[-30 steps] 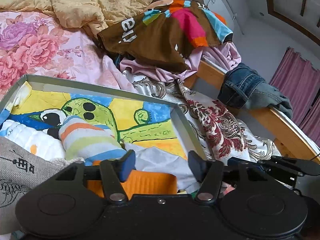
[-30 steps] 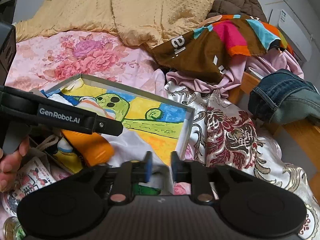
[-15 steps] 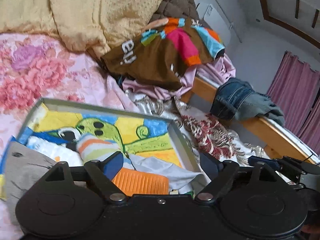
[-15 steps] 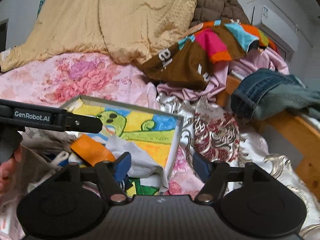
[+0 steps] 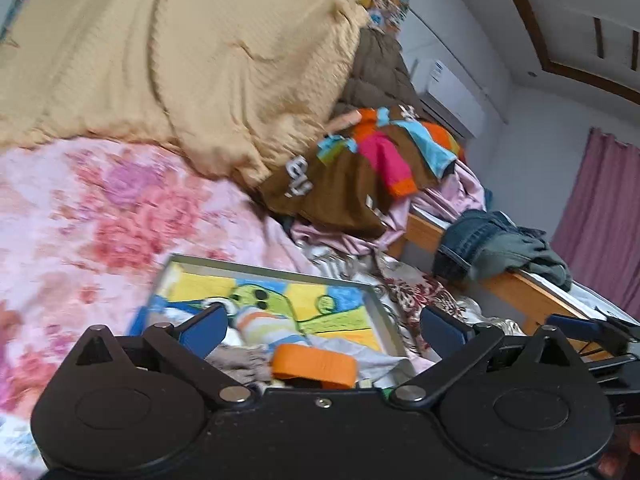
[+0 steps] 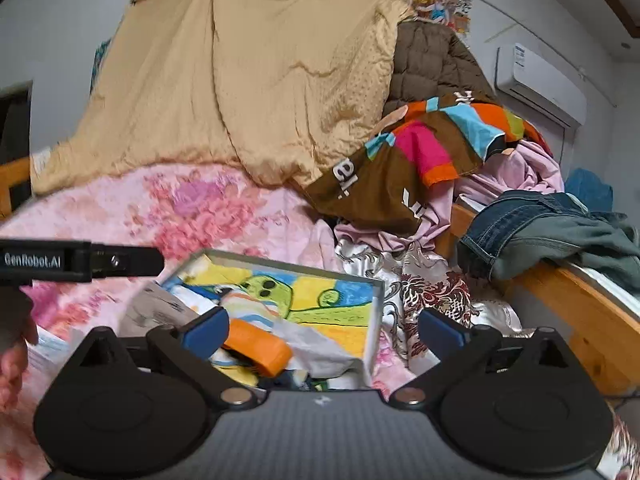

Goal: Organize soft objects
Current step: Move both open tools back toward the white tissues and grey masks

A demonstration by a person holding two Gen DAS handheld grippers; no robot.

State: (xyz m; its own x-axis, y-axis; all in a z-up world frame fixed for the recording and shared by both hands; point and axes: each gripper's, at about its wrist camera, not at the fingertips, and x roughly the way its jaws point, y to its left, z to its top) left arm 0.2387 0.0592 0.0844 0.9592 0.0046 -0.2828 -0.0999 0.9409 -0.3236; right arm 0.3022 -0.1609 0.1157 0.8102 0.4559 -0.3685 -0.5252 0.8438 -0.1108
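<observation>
A shallow box (image 5: 276, 270) (image 6: 376, 308) with a cartoon-printed floor lies on the bed. It holds a striped rolled cloth (image 5: 260, 326) (image 6: 248, 306), an orange item (image 5: 316, 364) (image 6: 258, 346), a white cloth (image 6: 316, 350) and a grey cloth (image 5: 236, 360) (image 6: 154, 312). My left gripper (image 5: 324, 326) is wide open and empty, raised above the box's near end. My right gripper (image 6: 324, 326) is also wide open and empty above the box. The left gripper's side (image 6: 80, 260) shows at the left of the right wrist view.
A tan quilt (image 5: 180, 60) (image 6: 248, 80) is heaped at the back. A brown multicoloured garment (image 5: 360, 176) (image 6: 404, 160), pink cloth (image 6: 516, 172) and jeans (image 5: 492, 244) (image 6: 548, 232) lie by the wooden bed rail (image 5: 532, 296) (image 6: 580, 304). A patterned satin cloth (image 6: 436, 296) lies right of the box.
Both grippers opened wide and pulled up and back from the box. The right gripper went from nearly shut to open. The soft items stay in the box.
</observation>
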